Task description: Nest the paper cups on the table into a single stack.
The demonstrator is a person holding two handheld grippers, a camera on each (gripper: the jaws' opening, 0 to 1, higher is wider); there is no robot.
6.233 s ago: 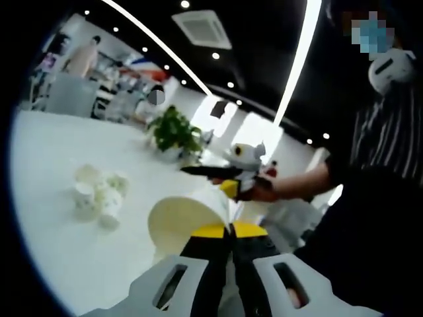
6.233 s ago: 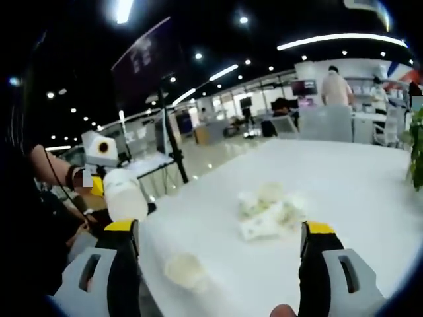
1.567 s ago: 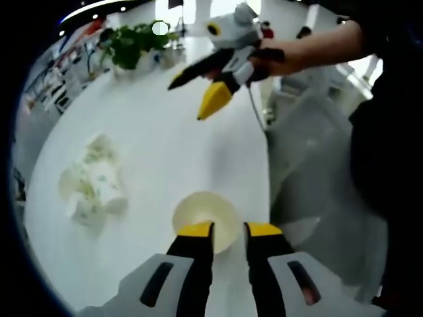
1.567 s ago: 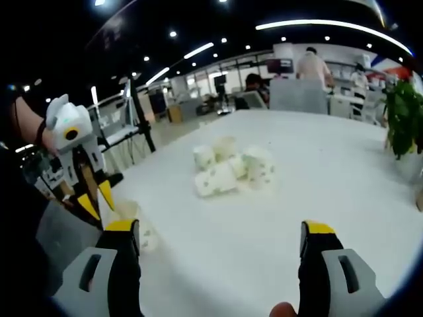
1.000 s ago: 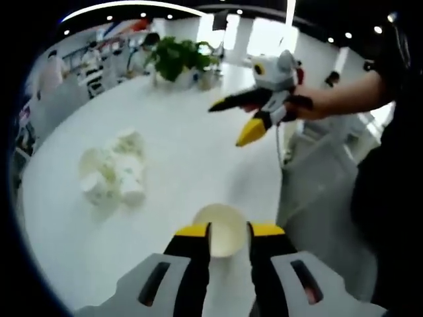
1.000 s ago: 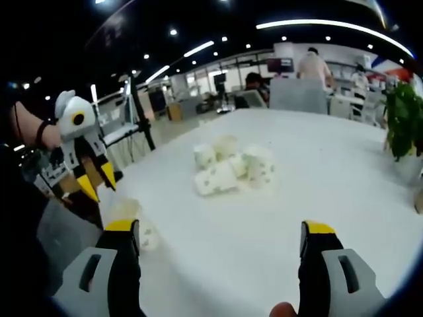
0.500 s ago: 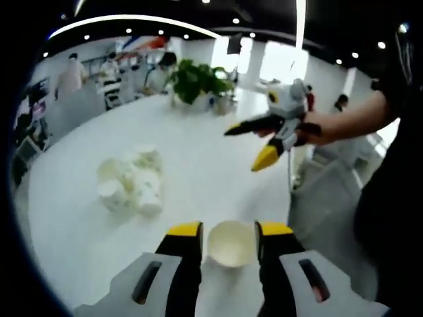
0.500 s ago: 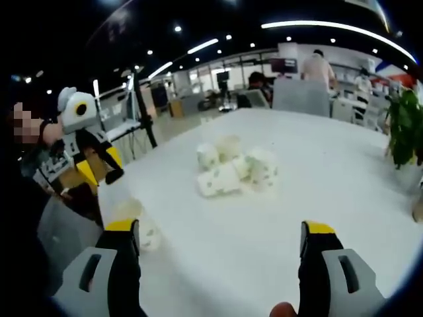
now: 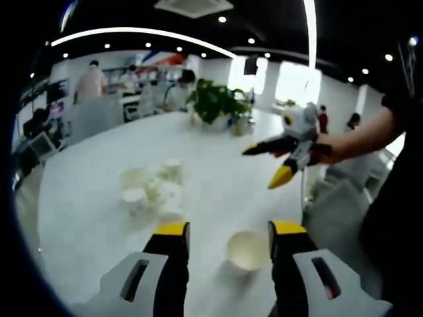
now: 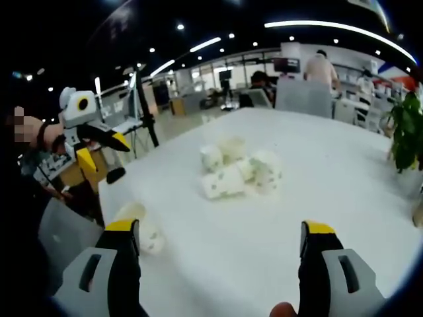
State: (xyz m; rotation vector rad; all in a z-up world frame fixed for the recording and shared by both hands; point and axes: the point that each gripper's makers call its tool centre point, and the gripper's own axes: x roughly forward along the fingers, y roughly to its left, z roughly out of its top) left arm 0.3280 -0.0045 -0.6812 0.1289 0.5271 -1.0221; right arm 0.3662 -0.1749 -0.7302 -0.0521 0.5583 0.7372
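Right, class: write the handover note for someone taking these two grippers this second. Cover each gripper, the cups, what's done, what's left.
Left gripper: open, empty, jaws standing either side of a single paper cup.
Right gripper: open, empty, held above the table.
Cups: that single cup sits near the table's edge, mouth facing the left gripper view; it also shows low on the left in the right gripper view. The other cups lie in a loose pile farther in, some tipped over.
Done: no cups are visibly stacked yet.
Left: pick cups from the pile and nest them, together with the single cup, into one stack.
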